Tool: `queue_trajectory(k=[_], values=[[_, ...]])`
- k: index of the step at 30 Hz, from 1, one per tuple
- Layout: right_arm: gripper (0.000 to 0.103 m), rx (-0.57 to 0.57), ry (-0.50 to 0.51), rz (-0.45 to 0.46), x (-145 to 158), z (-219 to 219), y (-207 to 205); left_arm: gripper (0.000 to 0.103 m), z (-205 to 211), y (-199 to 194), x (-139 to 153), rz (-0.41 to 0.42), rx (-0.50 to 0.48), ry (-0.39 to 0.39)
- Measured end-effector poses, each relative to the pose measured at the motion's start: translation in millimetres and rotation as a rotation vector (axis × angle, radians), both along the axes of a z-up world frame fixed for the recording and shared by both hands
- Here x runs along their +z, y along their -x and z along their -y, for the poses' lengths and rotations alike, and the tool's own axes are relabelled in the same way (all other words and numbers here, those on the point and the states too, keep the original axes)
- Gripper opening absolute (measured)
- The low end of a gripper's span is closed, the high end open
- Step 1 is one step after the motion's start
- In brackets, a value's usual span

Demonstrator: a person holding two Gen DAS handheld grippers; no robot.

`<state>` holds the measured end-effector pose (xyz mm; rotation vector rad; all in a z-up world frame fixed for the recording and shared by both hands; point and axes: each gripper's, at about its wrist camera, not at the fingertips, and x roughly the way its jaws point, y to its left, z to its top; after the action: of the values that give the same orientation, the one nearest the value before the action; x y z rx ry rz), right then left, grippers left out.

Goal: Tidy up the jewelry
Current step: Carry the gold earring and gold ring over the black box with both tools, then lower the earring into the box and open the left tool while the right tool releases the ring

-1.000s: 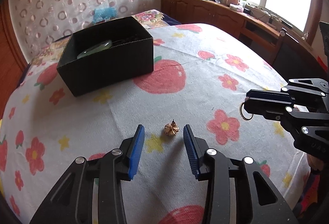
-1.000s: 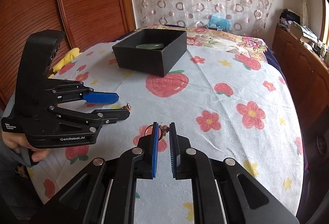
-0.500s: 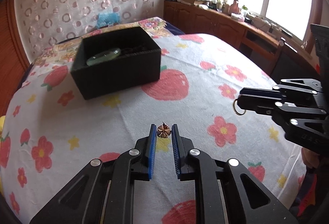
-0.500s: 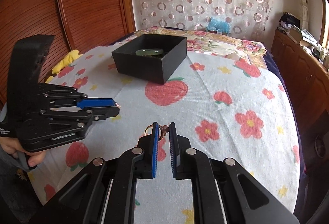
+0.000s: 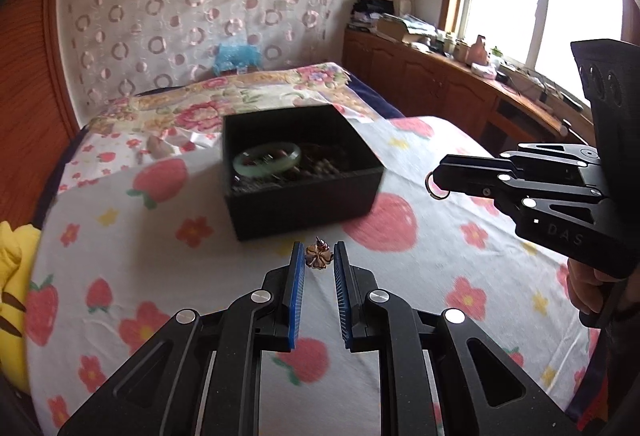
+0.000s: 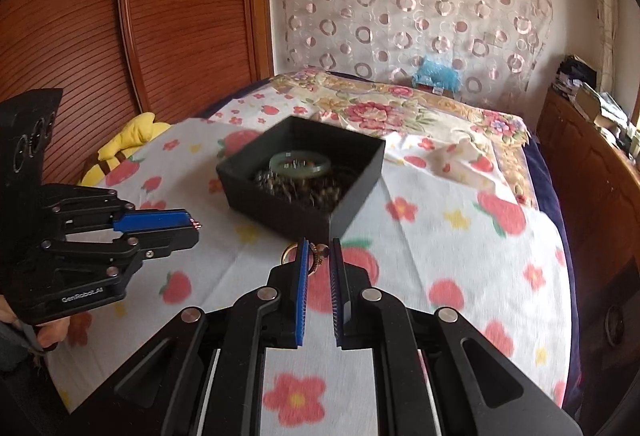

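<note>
My left gripper [image 5: 319,256] is shut on a small copper flower-shaped earring [image 5: 319,257] and holds it above the bed, just short of the black box [image 5: 304,192]. My right gripper [image 6: 318,256] is shut on a gold ring piece [image 6: 289,254] that hangs at its tips; it also shows in the left wrist view [image 5: 437,188]. The open black box [image 6: 352,196] holds a green jade bangle [image 6: 300,165] and dark beads. Both grippers are in front of the box, left one to its left [image 6: 192,226].
The bed is covered with a white cloth [image 5: 440,268] printed with strawberries and flowers. A yellow plush toy [image 6: 128,140] lies at the left edge by the wooden headboard. A wooden cabinet [image 5: 440,84] runs under the window on the right.
My left gripper closed on the flower earring and lifted it off the cloth toward the box. My right gripper also moved closer to the box with the ring piece.
</note>
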<state>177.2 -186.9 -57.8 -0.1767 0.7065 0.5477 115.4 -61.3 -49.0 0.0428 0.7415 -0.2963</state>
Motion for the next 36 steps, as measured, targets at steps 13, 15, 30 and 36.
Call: queue_trajectory(k=[13,15,30,36], values=[[0.012,0.015,-0.056,-0.028,-4,-20,-56,0.014,-23,-40,13,0.014,0.033,-0.003],[0.012,0.021,-0.054,-0.034,-7,-24,-63,0.014,-25,-47,13,0.011,0.034,-0.005],[0.035,0.015,-0.05,-0.032,-7,-32,-89,0.014,-29,-81,16,0.011,0.029,-0.025],[0.04,-0.007,-0.069,-0.013,-2,-21,-89,0.014,-28,-94,15,0.005,0.026,-0.028]])
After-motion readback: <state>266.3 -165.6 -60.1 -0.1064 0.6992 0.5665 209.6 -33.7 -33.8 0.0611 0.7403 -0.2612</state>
